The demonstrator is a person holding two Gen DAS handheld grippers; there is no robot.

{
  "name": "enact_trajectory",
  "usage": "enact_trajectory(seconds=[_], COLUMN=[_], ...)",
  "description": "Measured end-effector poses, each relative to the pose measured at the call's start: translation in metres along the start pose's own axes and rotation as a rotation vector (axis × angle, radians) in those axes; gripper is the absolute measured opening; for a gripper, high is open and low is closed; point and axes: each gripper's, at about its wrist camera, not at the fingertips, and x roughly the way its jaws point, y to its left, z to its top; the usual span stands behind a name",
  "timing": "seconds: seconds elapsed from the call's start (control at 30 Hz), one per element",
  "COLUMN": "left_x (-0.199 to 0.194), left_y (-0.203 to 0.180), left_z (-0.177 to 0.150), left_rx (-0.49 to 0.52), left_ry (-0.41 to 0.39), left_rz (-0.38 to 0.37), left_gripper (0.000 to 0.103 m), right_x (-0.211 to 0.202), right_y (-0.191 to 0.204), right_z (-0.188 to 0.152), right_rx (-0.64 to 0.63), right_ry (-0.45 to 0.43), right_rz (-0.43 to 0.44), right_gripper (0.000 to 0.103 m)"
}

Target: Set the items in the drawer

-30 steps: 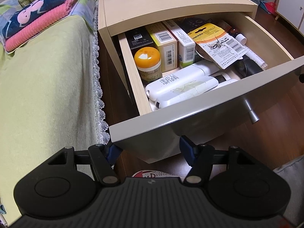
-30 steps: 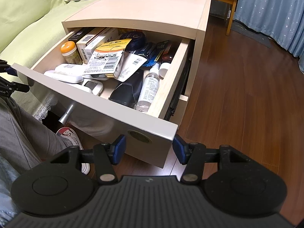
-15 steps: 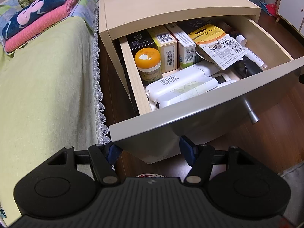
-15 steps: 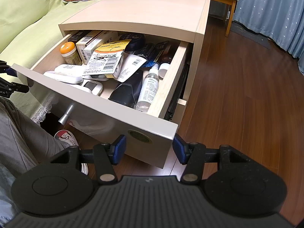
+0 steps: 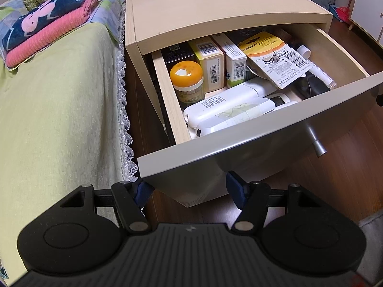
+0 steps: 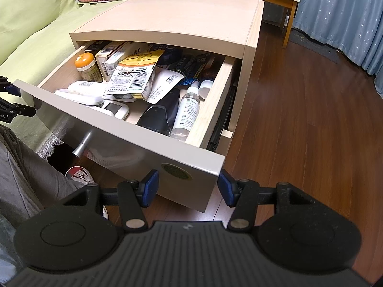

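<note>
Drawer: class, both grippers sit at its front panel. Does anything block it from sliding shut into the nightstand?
Nothing visible does. The drawer is open, and its contents, such as the orange-lidded jar, seem to lie below the nightstand top.

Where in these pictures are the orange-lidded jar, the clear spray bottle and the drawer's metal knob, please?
orange-lidded jar [image 5: 186, 74]: left wrist view, on its orange lid.
clear spray bottle [image 6: 187, 110]: right wrist view, on its labelled body.
drawer's metal knob [image 6: 81, 146]: right wrist view, on the knob's shaft.
</note>
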Motion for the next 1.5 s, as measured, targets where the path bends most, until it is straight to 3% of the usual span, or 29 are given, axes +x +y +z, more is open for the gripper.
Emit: enact_trajectory(seconds=[1.5], left_x=[0.0018], left_y=[-0.0001], left_z=[-0.0023], left_rx=[-0.020], left_ry=[-0.015], left_rz=[0.012], left_gripper=[0.066], right_x=[0.0037], right_y=[-0.0031], right_z=[0.0054], right_rx=[-0.016], right_ry=[-0.006], right_rz=[-0.003], right_gripper=[0.050])
